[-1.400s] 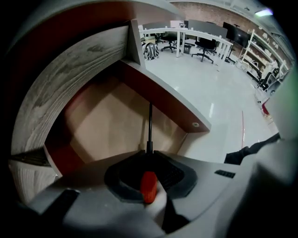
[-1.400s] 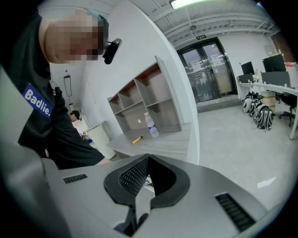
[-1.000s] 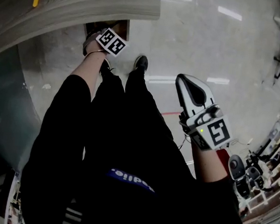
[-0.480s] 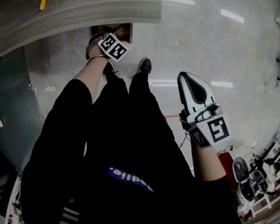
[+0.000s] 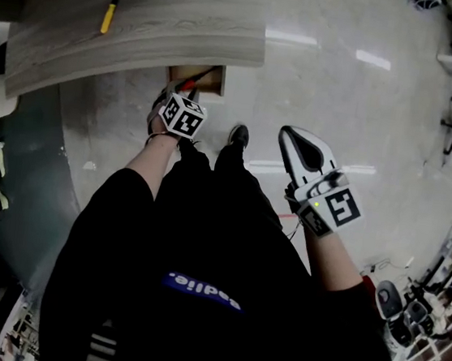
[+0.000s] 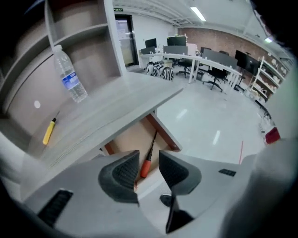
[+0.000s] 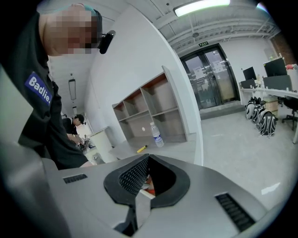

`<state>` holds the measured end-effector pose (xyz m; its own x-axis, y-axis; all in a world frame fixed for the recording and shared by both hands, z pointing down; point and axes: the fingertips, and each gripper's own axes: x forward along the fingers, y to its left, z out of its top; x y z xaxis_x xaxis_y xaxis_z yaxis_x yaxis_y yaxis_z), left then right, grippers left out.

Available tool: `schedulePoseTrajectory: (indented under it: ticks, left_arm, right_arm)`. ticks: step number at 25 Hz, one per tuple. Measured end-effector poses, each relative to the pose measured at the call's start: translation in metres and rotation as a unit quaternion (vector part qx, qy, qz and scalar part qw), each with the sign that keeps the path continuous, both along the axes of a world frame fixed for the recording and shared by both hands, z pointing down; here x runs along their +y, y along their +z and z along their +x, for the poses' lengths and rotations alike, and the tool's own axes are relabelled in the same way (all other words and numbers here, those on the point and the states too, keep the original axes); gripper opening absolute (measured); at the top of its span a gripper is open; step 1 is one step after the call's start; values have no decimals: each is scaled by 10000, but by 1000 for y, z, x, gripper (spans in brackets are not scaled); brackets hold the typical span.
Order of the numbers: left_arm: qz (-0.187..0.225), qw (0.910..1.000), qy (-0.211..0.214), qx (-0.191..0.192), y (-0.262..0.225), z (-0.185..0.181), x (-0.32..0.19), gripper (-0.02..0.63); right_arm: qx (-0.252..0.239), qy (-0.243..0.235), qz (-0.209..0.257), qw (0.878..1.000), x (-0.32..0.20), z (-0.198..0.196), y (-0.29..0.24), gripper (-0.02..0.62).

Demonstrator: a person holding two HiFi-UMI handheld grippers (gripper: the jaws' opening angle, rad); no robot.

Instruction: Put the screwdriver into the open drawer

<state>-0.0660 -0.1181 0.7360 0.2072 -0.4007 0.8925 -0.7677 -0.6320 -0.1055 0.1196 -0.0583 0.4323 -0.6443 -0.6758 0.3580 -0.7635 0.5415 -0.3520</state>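
Screwdriver [image 6: 148,160] in open drawer [image 6: 132,139], desktop [image 6: 116,100] overhanging, bottle [image 6: 70,76] and yellow tool [image 6: 48,132] atop

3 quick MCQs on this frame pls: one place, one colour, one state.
1. Where is the red-handled screwdriver?
A on the desk
B in the drawer
C beside the bottle

2. What colour is the handle of the tool on the desk?
A yellow
B blue
C green

3. The bottle is:
A lying flat
B upright
C tipped into the drawer

Key:
1 B, it lies on the open drawer's bottom, below the desk edge.
2 A, it shows yellow in both gripper views.
3 B, it stands cap up on the desk.
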Motion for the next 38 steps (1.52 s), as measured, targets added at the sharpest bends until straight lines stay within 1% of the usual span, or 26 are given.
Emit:
schedulePoseTrajectory:
  ticks: [3,7,9,15,19,21,26,29,35,38]
  left_arm:
    - [140,9995,-53,283,-31,1,8,123]
    - [406,9974,227,543,-80,5,22,106]
    - [547,9957,289,682,-107,8,26,94]
    - [1020,9876,184,1181,-185,9,29,52]
    - [1234,9777,-152,1690,-231,1,34,28]
    - [1316,9729,-335,1870,-253,-5,36,20]
    - [1465,9574,-672,2397,-296,-20,38,6]
    - [1564,9487,-734,2647,-320,-24,40,3]
    - [1718,9296,-754,3173,-362,-21,44,3]
    - [1794,9211,-766,3370,-381,-17,47,3]
  right_arm:
    - [-38,-92,185,9998,-7,-14,-13,28]
    - [-85,-247,395,9989,-11,-37,-31,28]
    - [-90,-325,449,9984,-11,-44,-40,28]
    - [-95,-541,676,9962,-16,-57,-63,28]
    - [-130,-605,763,9952,-15,-64,-70,28]
    - [-126,-635,786,9948,-14,-67,-72,28]
    - [-126,-765,891,9930,-14,-80,-78,28]
    - [-159,-810,949,9921,-14,-85,-82,28]
    - [-214,-909,974,9909,-14,-95,-86,28]
    - [-246,-961,877,9912,-9,-99,-87,28]
